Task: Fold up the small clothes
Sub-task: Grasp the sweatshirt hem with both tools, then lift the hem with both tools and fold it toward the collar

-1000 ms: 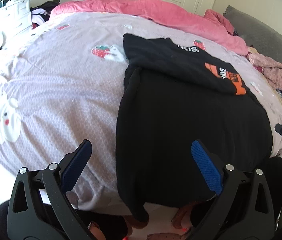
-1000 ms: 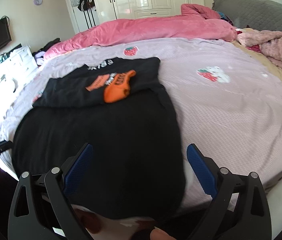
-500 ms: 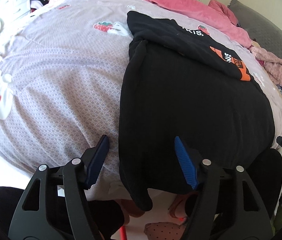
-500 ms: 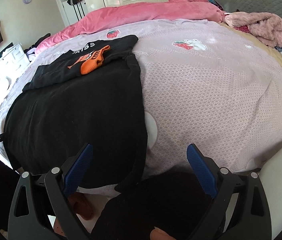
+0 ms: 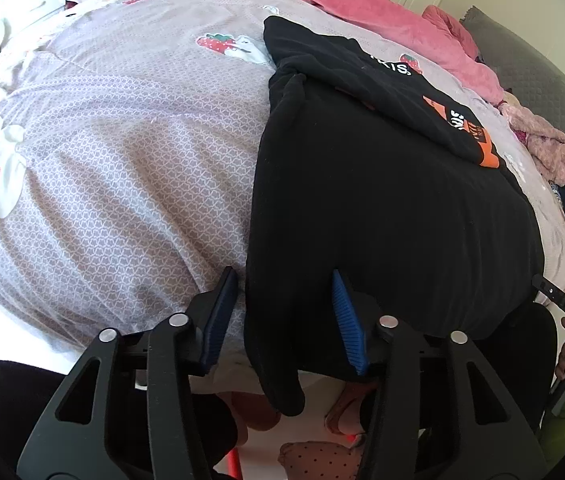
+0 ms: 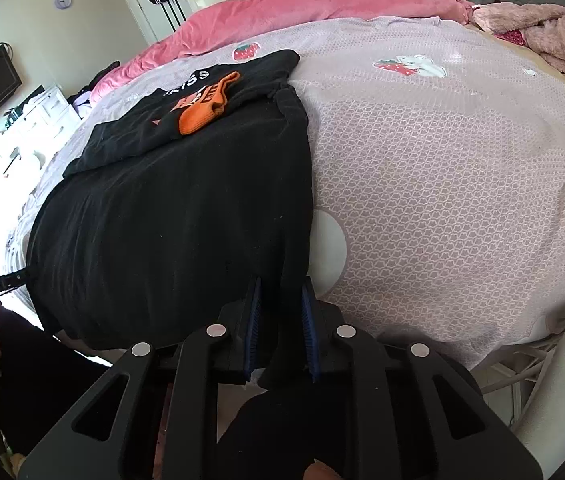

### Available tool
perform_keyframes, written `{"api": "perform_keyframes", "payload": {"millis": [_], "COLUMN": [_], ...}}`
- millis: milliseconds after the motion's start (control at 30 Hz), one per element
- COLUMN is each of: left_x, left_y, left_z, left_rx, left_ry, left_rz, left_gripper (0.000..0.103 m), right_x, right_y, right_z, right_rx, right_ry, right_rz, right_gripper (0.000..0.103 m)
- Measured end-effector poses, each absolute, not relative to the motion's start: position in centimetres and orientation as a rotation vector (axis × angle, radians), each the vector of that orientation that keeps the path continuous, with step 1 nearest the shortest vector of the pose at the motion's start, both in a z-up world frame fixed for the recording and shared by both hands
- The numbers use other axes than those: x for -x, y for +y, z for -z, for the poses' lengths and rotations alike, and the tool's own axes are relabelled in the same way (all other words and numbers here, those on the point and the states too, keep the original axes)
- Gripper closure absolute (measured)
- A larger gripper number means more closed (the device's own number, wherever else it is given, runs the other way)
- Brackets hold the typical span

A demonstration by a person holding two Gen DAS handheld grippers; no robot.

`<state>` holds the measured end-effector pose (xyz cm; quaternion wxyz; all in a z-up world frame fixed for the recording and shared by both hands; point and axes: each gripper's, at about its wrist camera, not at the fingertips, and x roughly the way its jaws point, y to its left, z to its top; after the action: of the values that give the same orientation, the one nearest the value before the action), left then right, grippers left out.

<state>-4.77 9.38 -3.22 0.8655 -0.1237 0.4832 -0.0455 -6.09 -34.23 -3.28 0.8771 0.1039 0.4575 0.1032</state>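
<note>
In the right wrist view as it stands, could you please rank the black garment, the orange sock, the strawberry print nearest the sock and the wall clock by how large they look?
Largest to smallest, as they look:
1. black garment
2. orange sock
3. strawberry print
4. wall clock

The clock hangs far off, so it only looks smallest; real sizes stay unsure.

I see a wide bed covered by a lilac patterned bedspread (image 6: 442, 168) with strawberry prints. On it lies a black garment with orange print (image 5: 382, 200), its hem hanging over the near edge; a rumpled pink quilt (image 6: 302, 4) lies along the far side, and a fluffy pink garment (image 6: 542, 36) lies near the head.
</note>
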Motion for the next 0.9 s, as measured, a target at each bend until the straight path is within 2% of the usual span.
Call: {"api": "perform_keyframes", "payload": {"millis": [67,133,200,267,433,500,533,567,700,767,800,833,900], "left_x": [5.0,5.4,5.7,6.0,6.2,6.1,6.1,6.0,6.1,6.0,6.0,6.1,6.4], "left_y": [9.5,9.6,9.6,9.6,9.5,9.4,9.3,9.2,9.1,9.2,9.2,9.2,9.2], "left_z": [3.3,3.4,3.5,3.5,3.8,4.0,3.9,4.0,4.0,4.0,4.0,3.7,3.2], "left_rx": [0.267,0.277,0.282,0.289,0.299,0.297,0.291,0.287,0.280,0.288,0.290,0.291,0.293], "left_ry": [1.015,1.018,1.019,1.022,1.031,1.038,1.038,1.039,1.039,1.036,1.033,1.021,0.997], "left_rz": [0.099,0.104,0.105,0.105,0.101,0.099,0.098,0.100,0.101,0.104,0.103,0.105,0.115], "left_gripper": [0.073,0.080,0.084,0.088,0.088,0.087,0.086,0.085,0.084,0.084,0.087,0.096,0.099], "right_x": [5.9,5.7,5.8,5.9,6.5,6.3,6.2,6.1,5.8,5.8,6.0,6.2,6.5], "right_y": [-34.4,-34.4,-34.1,-34.0,-34.3,-34.0,-33.9,-33.8,-33.7,-33.9,-34.1,-34.2,-34.4], "right_z": [3.6,3.7,3.5,3.2,2.1,2.4,2.7,3.0,3.7,3.7,3.5,3.3,2.7], "right_rx": [-0.229,-0.226,-0.214,-0.221,-0.269,-0.241,-0.227,-0.220,-0.220,-0.231,-0.243,-0.252,-0.273], "right_ry": [0.965,0.974,0.970,0.960,0.906,0.925,0.939,0.954,0.985,0.982,0.975,0.967,0.943], "right_rz": [-0.206,-0.211,-0.221,-0.237,-0.289,-0.268,-0.258,-0.248,-0.247,-0.254,-0.264,-0.272,-0.285], "right_gripper": [0.075,0.075,0.078,0.087,0.088,0.086,0.081,0.072,0.071,0.083,0.086,0.089,0.090]}}
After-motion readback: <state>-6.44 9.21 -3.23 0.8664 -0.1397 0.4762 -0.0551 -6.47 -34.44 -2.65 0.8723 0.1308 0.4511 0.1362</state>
